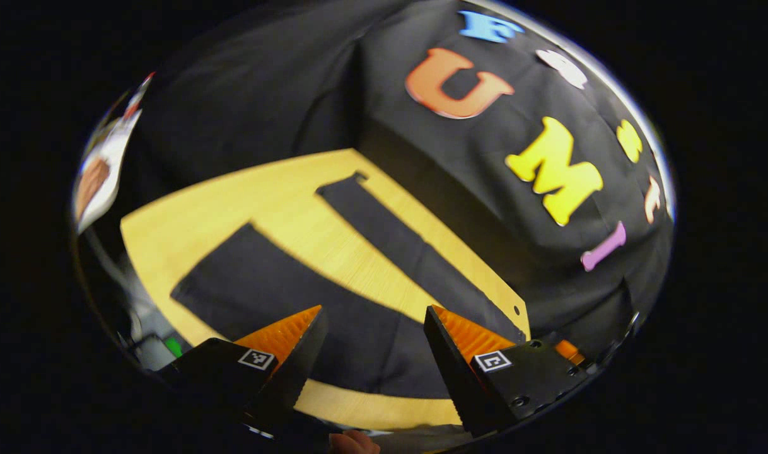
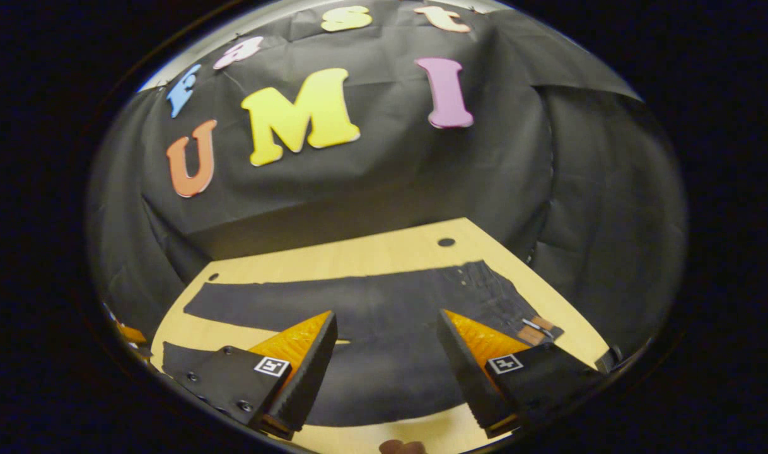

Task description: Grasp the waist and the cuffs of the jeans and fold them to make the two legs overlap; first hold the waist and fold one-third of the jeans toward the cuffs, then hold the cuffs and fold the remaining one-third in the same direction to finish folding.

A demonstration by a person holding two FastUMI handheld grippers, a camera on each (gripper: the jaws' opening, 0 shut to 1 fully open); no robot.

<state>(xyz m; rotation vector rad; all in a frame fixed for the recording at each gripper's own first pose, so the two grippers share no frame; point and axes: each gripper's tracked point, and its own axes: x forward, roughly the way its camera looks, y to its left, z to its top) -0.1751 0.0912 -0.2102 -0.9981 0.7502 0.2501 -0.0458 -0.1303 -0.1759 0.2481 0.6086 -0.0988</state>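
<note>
Across the lower half of the left gripper view: dark jeans [image 1: 333, 315] flat on a wooden table [image 1: 188, 221], legs splayed in a V, not yet overlapped. Left gripper [image 1: 374, 353] wide open, above the seat area, touching nothing. Lower centre of the right gripper view: right gripper [image 2: 387, 362] likewise wide open, empty, above the cloth, waist [image 2: 516, 309] at lower right. Advised, as judgement: take waist and cuffs at outer edges, pinch both layers, carry one leg squarely over the other, seams aligned. Risk: slack cloth bunching at the crotch.
</note>
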